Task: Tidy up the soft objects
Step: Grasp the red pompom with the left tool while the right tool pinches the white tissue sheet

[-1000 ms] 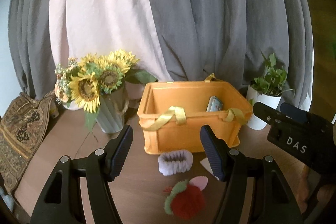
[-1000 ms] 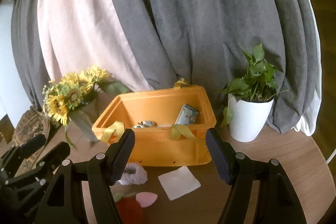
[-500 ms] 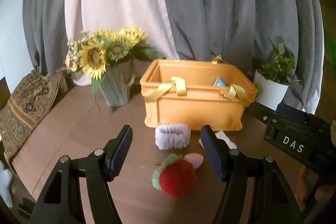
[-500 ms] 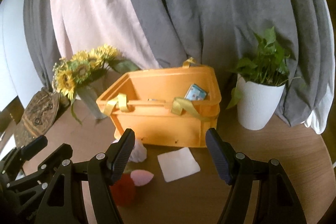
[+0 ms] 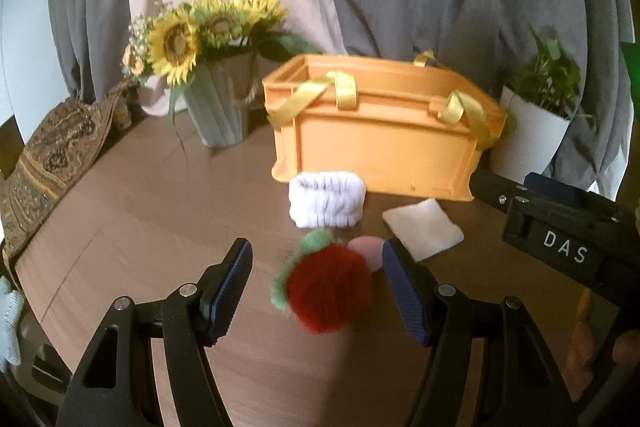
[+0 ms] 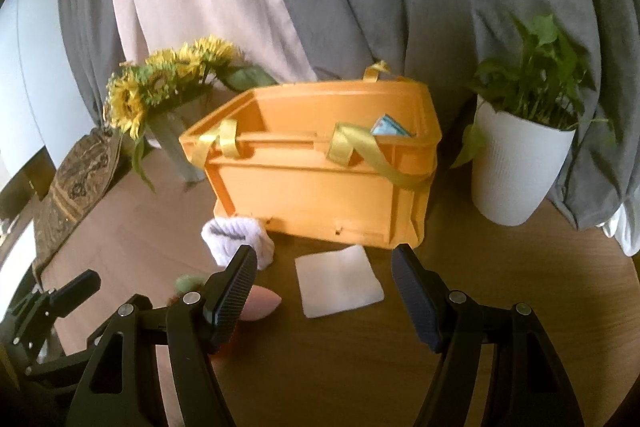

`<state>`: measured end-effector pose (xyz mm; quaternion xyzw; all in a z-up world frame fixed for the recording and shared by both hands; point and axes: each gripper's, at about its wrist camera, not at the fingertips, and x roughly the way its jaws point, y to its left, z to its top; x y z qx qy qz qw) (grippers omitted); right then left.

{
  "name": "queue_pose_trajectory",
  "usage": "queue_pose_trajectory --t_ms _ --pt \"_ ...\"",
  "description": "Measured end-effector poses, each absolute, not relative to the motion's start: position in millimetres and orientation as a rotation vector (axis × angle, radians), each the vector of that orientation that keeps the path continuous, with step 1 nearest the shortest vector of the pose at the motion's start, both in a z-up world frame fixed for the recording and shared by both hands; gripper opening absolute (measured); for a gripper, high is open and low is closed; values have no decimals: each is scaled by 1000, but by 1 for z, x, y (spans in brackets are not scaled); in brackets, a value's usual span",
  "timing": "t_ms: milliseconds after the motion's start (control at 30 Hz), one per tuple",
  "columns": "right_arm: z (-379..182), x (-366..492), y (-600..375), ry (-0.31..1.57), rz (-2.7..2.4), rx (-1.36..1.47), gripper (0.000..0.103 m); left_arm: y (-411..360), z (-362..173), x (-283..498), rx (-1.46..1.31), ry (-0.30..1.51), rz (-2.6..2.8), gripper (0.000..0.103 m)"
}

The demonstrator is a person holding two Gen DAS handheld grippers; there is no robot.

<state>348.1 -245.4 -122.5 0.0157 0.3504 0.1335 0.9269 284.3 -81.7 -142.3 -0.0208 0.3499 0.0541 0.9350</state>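
Observation:
A fuzzy red ball with green trim (image 5: 330,287) lies on the round wooden table, between the open fingers of my left gripper (image 5: 318,267). A pink sponge (image 5: 366,253) lies just behind it, a white ribbed band (image 5: 327,200) further back, and a flat white cloth (image 5: 424,234) to the right. The orange basket (image 5: 380,139) with yellow straps stands behind them. My right gripper (image 6: 325,269) is open and empty above the white cloth (image 6: 338,281). The band (image 6: 238,237), sponge (image 6: 262,303) and basket (image 6: 320,183) show there too.
A vase of sunflowers (image 5: 220,83) stands left of the basket and a white potted plant (image 6: 516,163) to its right. A patterned cloth (image 5: 52,155) hangs at the table's left edge. Grey and pink curtains hang behind. A small blue packet (image 6: 390,127) leans inside the basket.
Both grippers have dropped lower and closer to the table. The red ball now sits between my left fingers, and the white cloth lies between my right fingers.

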Motion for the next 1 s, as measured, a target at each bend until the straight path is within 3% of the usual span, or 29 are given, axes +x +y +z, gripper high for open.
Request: queue_pose_trajectory --t_ms 1000 --pt "-214 410 -233 915 348 -18 71 -84 -213 327 -53 862 179 67"
